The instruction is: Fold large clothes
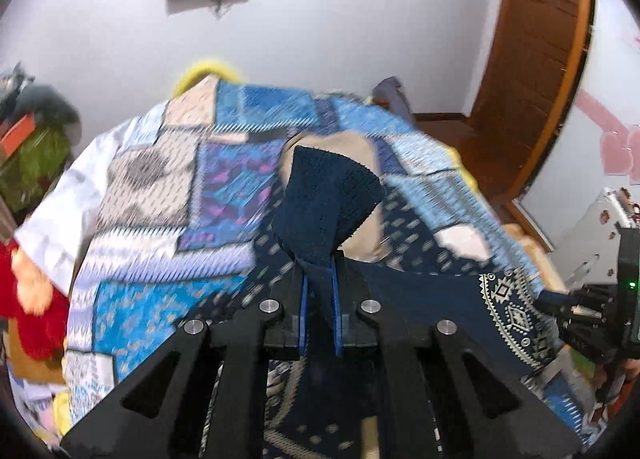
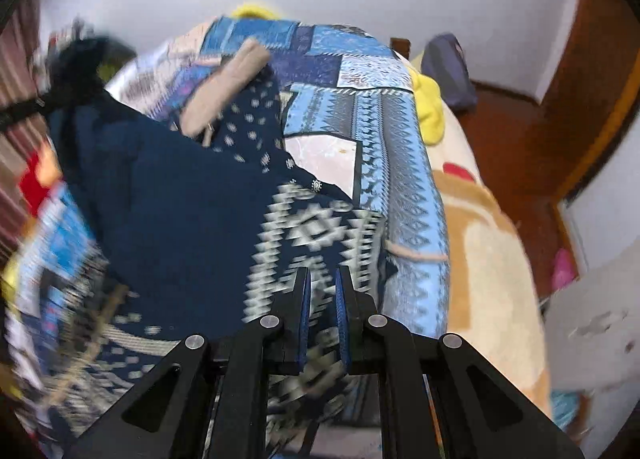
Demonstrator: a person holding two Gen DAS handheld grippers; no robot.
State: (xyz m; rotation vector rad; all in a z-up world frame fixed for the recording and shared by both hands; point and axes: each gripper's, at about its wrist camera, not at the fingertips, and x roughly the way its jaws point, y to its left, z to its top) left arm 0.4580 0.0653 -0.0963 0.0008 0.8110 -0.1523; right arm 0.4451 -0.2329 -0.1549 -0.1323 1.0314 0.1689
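Note:
A large navy garment with white geometric pattern (image 2: 168,195) hangs stretched between both grippers above a bed. My left gripper (image 1: 319,279) is shut on a ribbed navy edge of the garment (image 1: 328,199), which sticks up past the fingers. My right gripper (image 2: 322,287) is shut on the patterned hem (image 2: 316,231). The right gripper also shows at the right edge of the left wrist view (image 1: 588,307), holding the patterned part (image 1: 512,307). A beige lining or sleeve (image 2: 228,87) shows on the garment's far part. Both views are blurred by motion.
The bed carries a blue patchwork quilt (image 1: 168,187) and a cream blanket (image 2: 492,259). Yellow cloth (image 2: 430,107) and a dark bag (image 2: 448,67) lie at the far right. A wooden door (image 1: 536,59) stands right. Red plush (image 1: 32,299) and clutter sit left.

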